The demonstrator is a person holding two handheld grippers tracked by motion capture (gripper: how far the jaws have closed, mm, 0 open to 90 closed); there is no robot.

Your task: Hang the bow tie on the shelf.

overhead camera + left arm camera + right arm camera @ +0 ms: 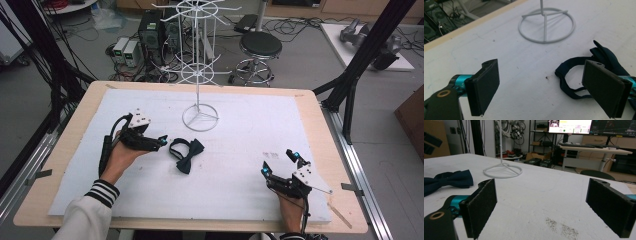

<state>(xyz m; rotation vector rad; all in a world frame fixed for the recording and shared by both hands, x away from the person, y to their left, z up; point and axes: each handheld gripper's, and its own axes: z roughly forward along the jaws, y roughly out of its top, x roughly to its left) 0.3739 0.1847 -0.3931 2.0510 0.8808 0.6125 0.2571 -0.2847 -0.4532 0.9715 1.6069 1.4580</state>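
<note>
- Standing wide apart, the flat pads (pixel 484 87) of the left gripper (pixel 161 142) are rectangular slabs of matte black rubber, and nothing lies between them; the left gripper view shows bare white sheet in the gap.
- The right-hand pad in that view overlaps the strap loop of a dark navy bow tie (pixel 599 60); whether it touches the strap I cannot tell.
- From the high view the bow tie (pixel 186 153) lies just right of the left gripper's tips, centre-left in the frame, its soft fabric wings lower right and its thin strap curled in a loop upper left.
- The right gripper (pixel 281 163) sits at lower right, jaws spread wide and empty; its pads (pixel 482 205) look coarser, like a grainy foam.
- The right gripper view shows the bow tie (pixel 447 180) flat at its left edge, well apart from the pads, and a dark speckled smudge (pixel 562 226) on the sheet between them.
- A white wire rack (pixel 200 65) stands on a ring base (pixel 546 25) with three spokes, above the bow tie in the high view.
- The white foam-like sheet (pixel 240 125) covers most of the wooden table (pixel 65 150); open sheet spreads between the two grippers.
</note>
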